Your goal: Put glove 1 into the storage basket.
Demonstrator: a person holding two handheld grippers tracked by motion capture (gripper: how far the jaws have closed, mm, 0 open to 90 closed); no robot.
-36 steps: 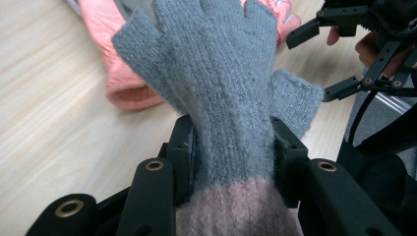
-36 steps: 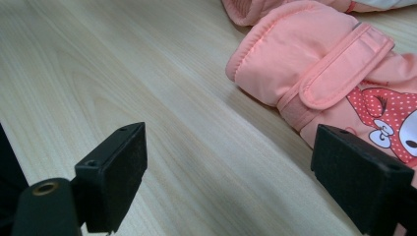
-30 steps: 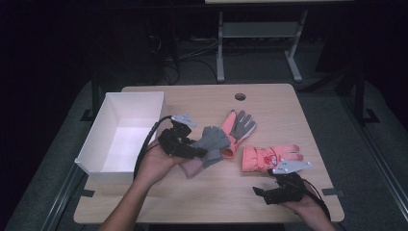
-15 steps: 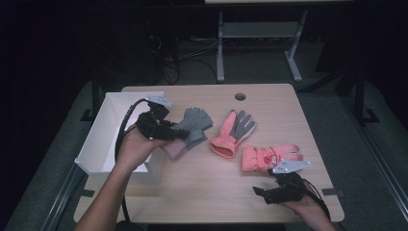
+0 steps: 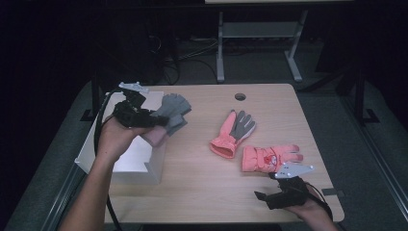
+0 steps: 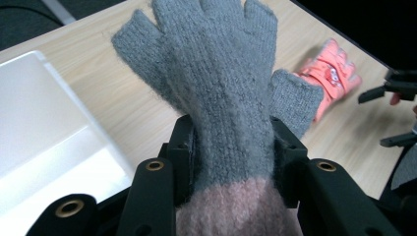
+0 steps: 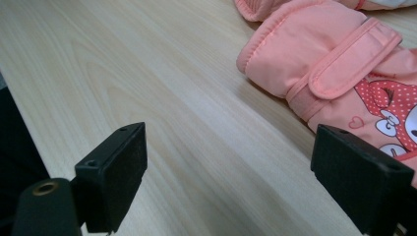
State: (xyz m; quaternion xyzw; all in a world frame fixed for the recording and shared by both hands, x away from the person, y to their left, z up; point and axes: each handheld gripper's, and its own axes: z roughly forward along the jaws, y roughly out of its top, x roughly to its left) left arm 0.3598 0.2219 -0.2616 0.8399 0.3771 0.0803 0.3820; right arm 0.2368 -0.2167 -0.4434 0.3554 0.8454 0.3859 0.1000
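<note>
Grey knit glove [image 5: 172, 109]: clamped at its pink cuff between the jaws of the left claw [image 5: 144, 118], lifted above the near edge of the white box [image 5: 132, 161], at 9 o'clock on the surface [image 5: 202, 173].
Right claw [image 5: 281, 191]: jaws wide apart, nothing gripped, rested at 5 o'clock.
Pink mitten [image 5: 269, 156]: flat, just beyond the right claw.
Second pink glove [image 5: 233, 132]: beside it, near centre.

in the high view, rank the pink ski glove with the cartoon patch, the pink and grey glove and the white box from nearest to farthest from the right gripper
1. Pink ski glove with the cartoon patch: just beyond the right gripper.
2. Pink and grey glove: mid table, farther back and left.
3. White box: at the table's left edge.
</note>
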